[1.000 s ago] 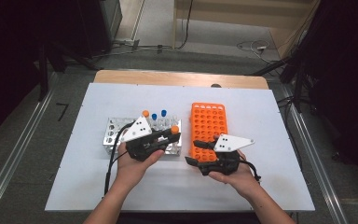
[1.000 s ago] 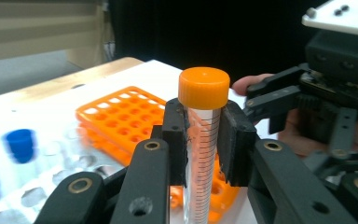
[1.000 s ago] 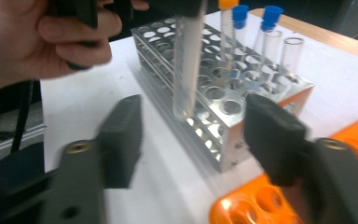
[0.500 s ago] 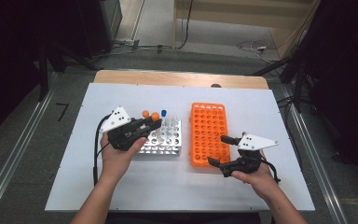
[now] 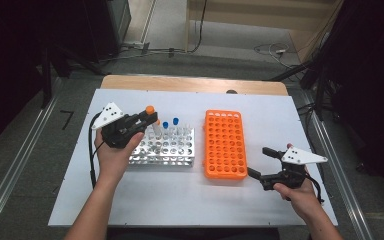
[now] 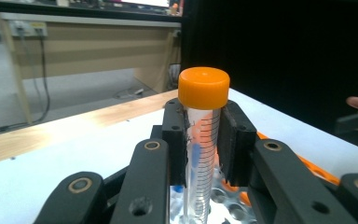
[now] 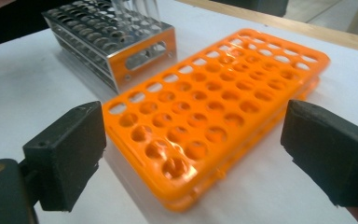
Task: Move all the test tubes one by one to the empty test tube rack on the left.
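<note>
The left gripper has its jaws clamped on an orange-capped tube, held upright just under the cap above the metal rack near the table's left half. The right gripper has just been opening; its jaws stand wide with nothing between them, beside the near right corner of the orange rack. The step looks like a transfer: next, carry the tube across and lower it straight into a hole.

Plastic, metal and a bit of wood here

We see a glossy orange plastic rack, a shiny metal rack, a clear plastic tube with smooth orange cap, matt white tabletop, wooden edge.
</note>
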Tool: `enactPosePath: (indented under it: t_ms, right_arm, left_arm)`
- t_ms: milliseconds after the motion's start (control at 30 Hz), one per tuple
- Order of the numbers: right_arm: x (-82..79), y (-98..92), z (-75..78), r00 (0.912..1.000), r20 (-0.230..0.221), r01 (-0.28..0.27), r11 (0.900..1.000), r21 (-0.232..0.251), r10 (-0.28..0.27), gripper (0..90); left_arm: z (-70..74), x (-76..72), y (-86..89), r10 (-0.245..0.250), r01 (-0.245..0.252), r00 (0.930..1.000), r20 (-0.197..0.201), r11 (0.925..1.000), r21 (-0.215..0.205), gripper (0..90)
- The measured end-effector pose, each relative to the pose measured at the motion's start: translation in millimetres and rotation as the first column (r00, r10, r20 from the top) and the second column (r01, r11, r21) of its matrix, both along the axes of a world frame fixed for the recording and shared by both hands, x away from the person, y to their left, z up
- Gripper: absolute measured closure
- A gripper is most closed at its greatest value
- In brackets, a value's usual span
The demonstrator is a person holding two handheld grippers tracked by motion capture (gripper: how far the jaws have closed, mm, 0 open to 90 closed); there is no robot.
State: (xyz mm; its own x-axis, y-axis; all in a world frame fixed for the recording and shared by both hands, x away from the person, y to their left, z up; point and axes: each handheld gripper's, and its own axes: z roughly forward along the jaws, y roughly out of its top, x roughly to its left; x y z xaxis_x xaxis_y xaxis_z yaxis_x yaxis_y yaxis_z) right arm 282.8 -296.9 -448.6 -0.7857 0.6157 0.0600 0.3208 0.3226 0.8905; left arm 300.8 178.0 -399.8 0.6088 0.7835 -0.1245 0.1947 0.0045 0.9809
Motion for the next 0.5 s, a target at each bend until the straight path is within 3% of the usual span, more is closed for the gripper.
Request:
enactPosePath:
  t_ms: [267, 500]
  right_arm:
    - [3.7, -17.0, -3.7, 0.9983, -0.01, 0.058, 0.998, 0.004, -0.058, 5.3]
    - [5.4, -21.8, -5.8, 0.9968, -0.02, 0.078, 0.997, 0.006, -0.077, 5.3]
  left_arm:
    - [-7.7, 10.2, 10.2, 0.087, -0.087, 0.9961, 0.016, 0.9962, 0.001, 74.9]
    - [-21.0, 20.8, 9.4, 0.125, -0.125, 0.9918, -0.024, 0.9921, 0.013, 75.0]
